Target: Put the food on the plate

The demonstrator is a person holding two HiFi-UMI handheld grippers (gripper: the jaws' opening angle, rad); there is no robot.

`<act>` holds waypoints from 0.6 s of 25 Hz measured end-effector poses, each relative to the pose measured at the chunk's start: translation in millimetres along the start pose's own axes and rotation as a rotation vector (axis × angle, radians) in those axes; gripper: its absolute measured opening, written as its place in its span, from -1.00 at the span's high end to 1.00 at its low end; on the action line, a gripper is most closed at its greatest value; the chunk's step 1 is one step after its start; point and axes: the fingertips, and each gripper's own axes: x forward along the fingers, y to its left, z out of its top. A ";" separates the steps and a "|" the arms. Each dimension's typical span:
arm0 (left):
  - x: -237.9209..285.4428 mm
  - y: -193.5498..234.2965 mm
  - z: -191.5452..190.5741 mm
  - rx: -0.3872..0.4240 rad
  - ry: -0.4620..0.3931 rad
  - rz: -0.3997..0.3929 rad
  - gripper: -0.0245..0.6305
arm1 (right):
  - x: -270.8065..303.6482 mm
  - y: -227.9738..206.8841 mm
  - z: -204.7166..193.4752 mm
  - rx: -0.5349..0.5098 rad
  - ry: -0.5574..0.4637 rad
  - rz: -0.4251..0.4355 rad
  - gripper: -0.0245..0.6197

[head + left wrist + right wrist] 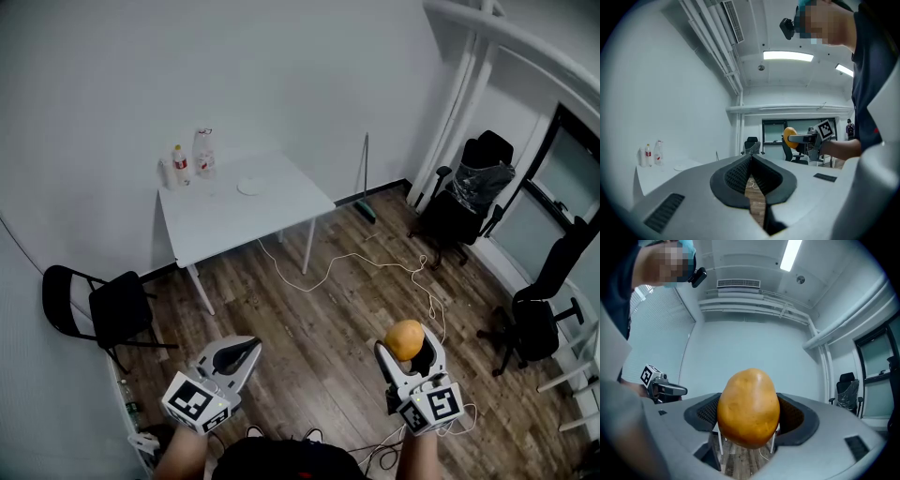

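Note:
An orange-yellow, potato-like food (405, 338) sits between the jaws of my right gripper (407, 352), which is shut on it above the wooden floor. It fills the middle of the right gripper view as a smooth oval food (748, 408). My left gripper (246, 350) hangs at the lower left with its jaws together and nothing in them. In its own view the left gripper (751, 157) points toward the room, and the food (789, 137) shows to its right. A small white plate (250, 187) lies on the distant white table (239, 225).
Two bottles (203, 152) stand at the table's back left corner. A black folding chair (97, 309) is left of the table. Black office chairs (469, 192) stand at the right wall. A white cable (356, 259) trails across the floor, and a rod (366, 173) leans by the wall.

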 end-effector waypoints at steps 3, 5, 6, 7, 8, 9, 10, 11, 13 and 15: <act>5.8 -6.5 0.4 0.005 0.007 0.001 0.85 | -3.9 -6.3 -3.8 -0.009 0.009 0.006 -0.22; 12.1 -11.4 0.4 0.010 0.013 0.005 0.85 | -6.3 -13.4 -7.4 -0.004 0.013 0.013 -0.21; 15.7 -14.8 0.5 0.013 0.015 0.007 0.85 | -8.3 -17.4 -8.7 0.004 0.012 0.019 -0.22; 19.5 -18.9 0.8 0.016 0.018 0.009 0.85 | -10.9 -22.2 -9.4 0.014 0.011 0.025 -0.21; 23.6 -23.7 1.3 0.019 0.021 0.012 0.85 | -14.0 -28.0 -10.0 0.024 0.009 0.030 -0.21; 27.9 -28.8 1.8 0.022 0.024 0.013 0.85 | -17.2 -34.8 -10.7 0.030 0.009 0.032 -0.21; 32.3 -33.8 2.2 0.024 0.024 0.013 0.85 | -20.1 -42.4 -12.2 0.034 0.010 0.033 -0.21; 36.6 -38.6 2.8 0.022 0.020 0.010 0.85 | -22.7 -50.1 -14.7 0.038 0.013 0.034 -0.22; 44.1 -47.0 4.6 0.006 0.008 0.007 0.85 | -27.2 -63.7 -21.3 0.050 0.019 0.045 -0.21; 51.0 -53.5 5.0 -0.007 0.003 0.020 0.85 | -31.0 -75.1 -28.7 0.062 0.027 0.061 -0.21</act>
